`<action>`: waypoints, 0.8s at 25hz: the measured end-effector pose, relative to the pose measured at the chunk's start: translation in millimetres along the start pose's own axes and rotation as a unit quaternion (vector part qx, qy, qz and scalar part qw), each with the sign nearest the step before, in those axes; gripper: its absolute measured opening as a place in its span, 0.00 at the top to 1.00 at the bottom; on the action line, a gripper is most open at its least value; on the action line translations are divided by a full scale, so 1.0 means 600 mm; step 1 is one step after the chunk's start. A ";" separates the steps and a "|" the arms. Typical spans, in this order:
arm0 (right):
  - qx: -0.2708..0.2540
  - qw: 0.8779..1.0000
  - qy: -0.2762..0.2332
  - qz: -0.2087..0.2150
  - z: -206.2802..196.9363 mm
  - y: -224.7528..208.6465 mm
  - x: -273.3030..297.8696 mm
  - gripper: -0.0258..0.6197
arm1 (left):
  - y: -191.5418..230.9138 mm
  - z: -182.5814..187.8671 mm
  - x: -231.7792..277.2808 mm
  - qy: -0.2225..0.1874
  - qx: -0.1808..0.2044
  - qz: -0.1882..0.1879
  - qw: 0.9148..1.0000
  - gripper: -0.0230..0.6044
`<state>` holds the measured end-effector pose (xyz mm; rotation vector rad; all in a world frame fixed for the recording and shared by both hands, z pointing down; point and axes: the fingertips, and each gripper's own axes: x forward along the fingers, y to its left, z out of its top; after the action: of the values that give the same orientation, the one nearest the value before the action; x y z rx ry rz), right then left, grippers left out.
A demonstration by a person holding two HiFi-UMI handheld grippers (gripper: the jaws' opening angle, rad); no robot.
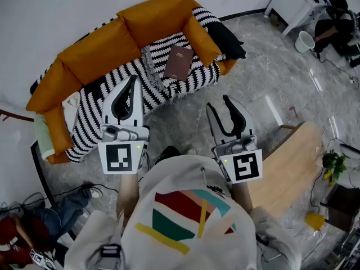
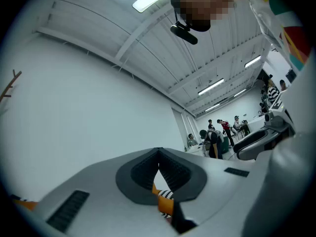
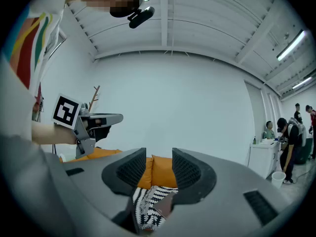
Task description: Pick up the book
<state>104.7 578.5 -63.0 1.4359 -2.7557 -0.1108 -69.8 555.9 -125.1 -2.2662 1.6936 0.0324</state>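
While book [image 1: 178, 62] lies on sofa [image 1: 90, 55] — L gripper [image 1: 133, 80] closed, R gripper [image 1: 217, 102] ajar, empty.

The sofa [image 1: 95, 49] stands against the far wall with a blanket [image 1: 107, 100] spread over its seat. The book [image 1: 179, 62] lies flat on that blanket toward the sofa's right end, just left of a cushion [image 1: 199, 41]. Both tongs are held on the near side of the sofa, well apart from the book: the left tongs [image 1: 133, 81] to its left, before the blanket's front part, and the right tongs [image 1: 218, 103] over the floor, slightly to its right. A desk [image 1: 292, 162] stands right of the right tongs with a plant [image 1: 333, 165] beside its right edge, and a second desk [image 1: 292, 1] stands at the far right, a bucket [image 1: 305, 40] on the floor just before it.
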 end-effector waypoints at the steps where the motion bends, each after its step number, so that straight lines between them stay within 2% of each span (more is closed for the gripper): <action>1: -0.001 1.000 0.000 0.000 -0.001 -0.002 0.000 0.69 | -0.005 -0.002 0.000 0.002 -0.001 -0.003 1.000 0.95; 9: -0.001 1.000 -0.007 0.006 0.001 0.007 -0.001 0.69 | -0.013 -0.011 -0.002 0.009 -0.006 -0.013 1.000 0.95; 17: 0.032 0.999 -0.025 -0.012 0.005 -0.020 -0.019 0.69 | -0.012 -0.013 -0.004 0.017 -0.006 -0.009 1.000 0.95; 20: 0.048 0.998 -0.029 -0.007 0.003 -0.018 -0.015 0.69 | -0.006 -0.017 -0.006 0.022 0.000 -0.006 1.000 0.95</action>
<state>118.6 579.7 -65.3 1.4963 -2.8348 -0.0210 -69.4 557.7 -113.9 -2.2939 1.7008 -0.0197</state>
